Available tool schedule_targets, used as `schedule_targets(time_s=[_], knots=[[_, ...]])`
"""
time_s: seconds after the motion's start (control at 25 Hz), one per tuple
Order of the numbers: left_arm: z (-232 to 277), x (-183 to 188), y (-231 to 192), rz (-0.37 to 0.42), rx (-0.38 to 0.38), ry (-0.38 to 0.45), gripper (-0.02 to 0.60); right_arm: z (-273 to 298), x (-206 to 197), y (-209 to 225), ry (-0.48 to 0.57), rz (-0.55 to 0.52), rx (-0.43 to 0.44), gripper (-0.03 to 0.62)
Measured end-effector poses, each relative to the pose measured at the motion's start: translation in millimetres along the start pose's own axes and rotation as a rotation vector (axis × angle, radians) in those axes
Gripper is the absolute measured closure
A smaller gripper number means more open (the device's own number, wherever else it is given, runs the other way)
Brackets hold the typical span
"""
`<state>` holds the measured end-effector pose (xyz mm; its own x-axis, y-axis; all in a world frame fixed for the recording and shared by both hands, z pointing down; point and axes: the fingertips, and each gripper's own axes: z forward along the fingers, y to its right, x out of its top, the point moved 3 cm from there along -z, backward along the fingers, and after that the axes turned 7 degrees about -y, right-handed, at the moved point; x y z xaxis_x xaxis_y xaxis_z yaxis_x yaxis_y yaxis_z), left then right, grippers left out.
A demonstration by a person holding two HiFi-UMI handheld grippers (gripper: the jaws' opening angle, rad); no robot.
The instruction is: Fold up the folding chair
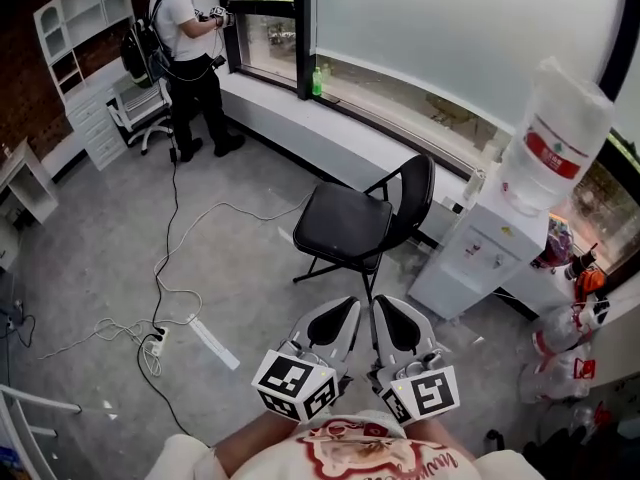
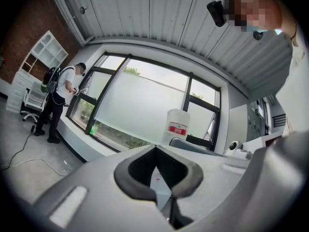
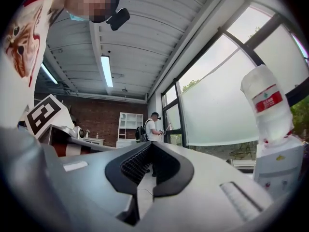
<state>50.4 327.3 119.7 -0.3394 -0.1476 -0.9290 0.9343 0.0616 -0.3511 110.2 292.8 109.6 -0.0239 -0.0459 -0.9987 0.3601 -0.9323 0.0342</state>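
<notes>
1. Both hands are tucked in close to the body. The left gripper (image 1: 340, 313) and right gripper (image 1: 390, 313) sit side by side, pointing level. Jaws are pressed together on both, nothing in them.
2. The folding chair (image 1: 350, 223) stands open on the grey floor (image 1: 110, 258) just ahead, untouched. It has a black padded seat, a rounded back and thin dark metal legs.
3. A boxy white water dispenser (image 1: 480, 258) stands to its right.
4. A person (image 1: 185, 38) is by the far window.

Pretty bright, daylight pouring through the big frosted glass window (image 1: 450, 38), plus a long white ceiling tube lamp (image 3: 107, 71) glowing. Soft shadows on the grey concrete floor (image 1: 100, 258). Gripper views bend hard into black fisheye corners; nearest stuff seems slightly mushy.
</notes>
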Motion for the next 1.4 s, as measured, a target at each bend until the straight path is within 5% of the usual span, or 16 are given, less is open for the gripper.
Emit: schedule_targets(time_s=[0.8, 1.4], knots=[[52.4, 9.4, -61.8, -0.030, -0.024, -0.060, 0.581, 59.1, -8.1, 30.9, -0.027, 0.039, -0.053, 0.569], [187.7, 52.0, -144.2, -0.024, 0.026, -0.044, 0.581, 187.4, -3.4, 139.8, -0.020, 0.044, 0.005, 0.569]])
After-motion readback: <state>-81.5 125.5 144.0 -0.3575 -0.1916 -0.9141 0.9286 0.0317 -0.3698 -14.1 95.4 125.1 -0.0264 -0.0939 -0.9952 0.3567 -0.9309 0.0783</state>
